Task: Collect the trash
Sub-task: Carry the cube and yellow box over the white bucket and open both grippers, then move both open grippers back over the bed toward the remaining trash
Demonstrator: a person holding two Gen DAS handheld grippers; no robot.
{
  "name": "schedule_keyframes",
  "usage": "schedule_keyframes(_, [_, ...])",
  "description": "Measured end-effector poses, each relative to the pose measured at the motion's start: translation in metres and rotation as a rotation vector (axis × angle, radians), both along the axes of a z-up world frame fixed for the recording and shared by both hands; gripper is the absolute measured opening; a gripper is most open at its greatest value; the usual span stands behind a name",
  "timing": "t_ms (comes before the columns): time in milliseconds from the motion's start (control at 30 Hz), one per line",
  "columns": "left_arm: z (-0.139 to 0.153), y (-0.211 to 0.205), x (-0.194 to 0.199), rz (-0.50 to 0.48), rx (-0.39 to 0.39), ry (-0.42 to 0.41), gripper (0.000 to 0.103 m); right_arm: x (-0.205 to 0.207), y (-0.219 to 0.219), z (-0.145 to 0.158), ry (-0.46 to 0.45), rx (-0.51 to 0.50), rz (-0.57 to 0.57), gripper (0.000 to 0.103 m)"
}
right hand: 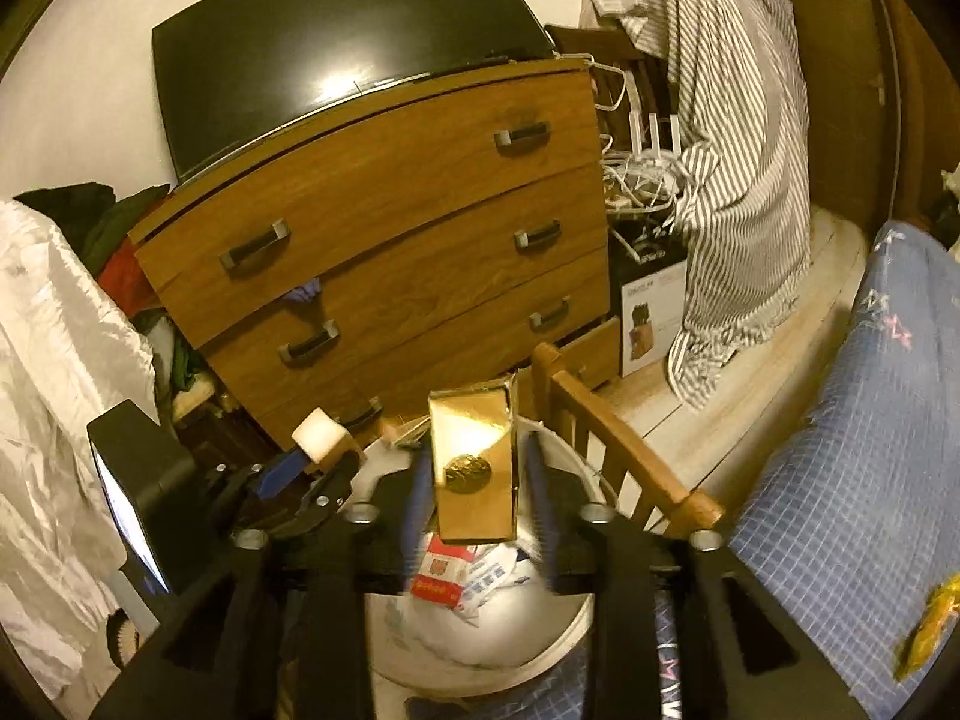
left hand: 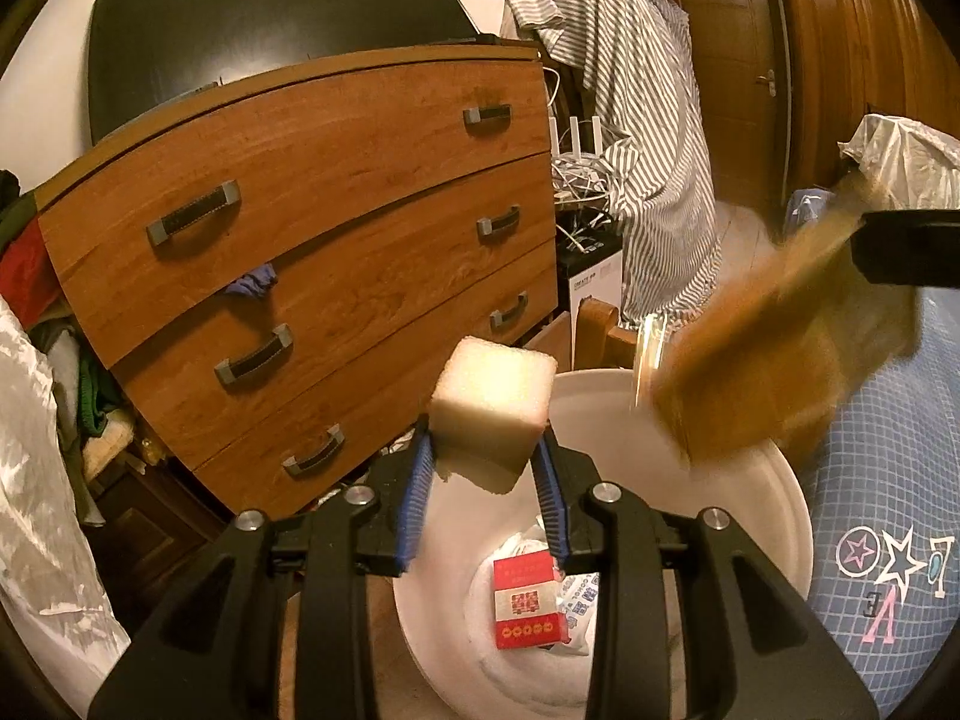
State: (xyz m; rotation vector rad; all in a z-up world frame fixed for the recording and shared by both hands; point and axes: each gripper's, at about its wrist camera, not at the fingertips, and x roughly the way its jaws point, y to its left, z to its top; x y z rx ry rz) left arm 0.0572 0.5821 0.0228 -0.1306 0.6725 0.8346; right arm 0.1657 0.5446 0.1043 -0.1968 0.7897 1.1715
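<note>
My left gripper (left hand: 485, 461) is shut on a white foam block (left hand: 492, 414) and holds it above the white bin (left hand: 744, 516). It also shows in the right wrist view (right hand: 303, 468), with the foam block (right hand: 321, 433) at the left. A gold box (right hand: 474, 462) sits between my right gripper's (right hand: 477, 504) blue fingers, over the bin (right hand: 480, 636); the fingers stand a little apart from its sides. In the left wrist view the gold box (left hand: 762, 372) is blurred, above the bin's right rim. A red packet (left hand: 528, 603) and white wrappers lie inside the bin.
A wooden chest of drawers (left hand: 312, 228) stands behind the bin, a dark screen (left hand: 258, 24) on top. A striped shirt (left hand: 636, 120) hangs at the right over tangled cables. A blue patterned bedspread (right hand: 852, 450) and wooden rail (right hand: 612, 444) lie at right. White plastic sheeting (right hand: 54, 372) is at left.
</note>
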Motion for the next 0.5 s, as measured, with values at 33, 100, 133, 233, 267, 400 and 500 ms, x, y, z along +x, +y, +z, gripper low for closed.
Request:
schedule_keyframes(33, [-0.001,0.001,0.000,0.000,-0.002,0.000,0.043,0.001,0.000,-0.001,0.000,0.003,-0.006,0.047])
schedule_keyframes(100, [-0.002,0.001,-0.001,0.001,0.004,-0.002,0.046,0.001,-0.002,-0.003,0.002,0.008,-0.007,0.047])
schedule_keyframes(133, [-0.003,0.001,0.000,-0.001,0.003,0.000,0.046,0.001,-0.001,-0.002,-0.001,0.009,-0.008,0.047])
schedule_keyframes(233, [-0.004,0.001,-0.001,0.002,0.004,0.002,0.046,0.002,-0.004,-0.004,-0.005,0.009,-0.010,0.047])
schedule_keyframes(267, [-0.005,0.001,0.000,0.003,0.003,0.003,0.046,0.002,-0.004,-0.004,-0.003,0.010,-0.012,0.047])
schedule_keyframes(400, [-0.005,0.000,0.000,0.006,0.007,0.003,0.046,0.002,-0.009,-0.010,-0.003,0.002,-0.017,0.047])
schedule_keyframes(500, [-0.005,0.000,0.000,0.007,0.008,0.004,0.046,0.004,-0.014,-0.011,0.002,0.003,-0.026,0.047])
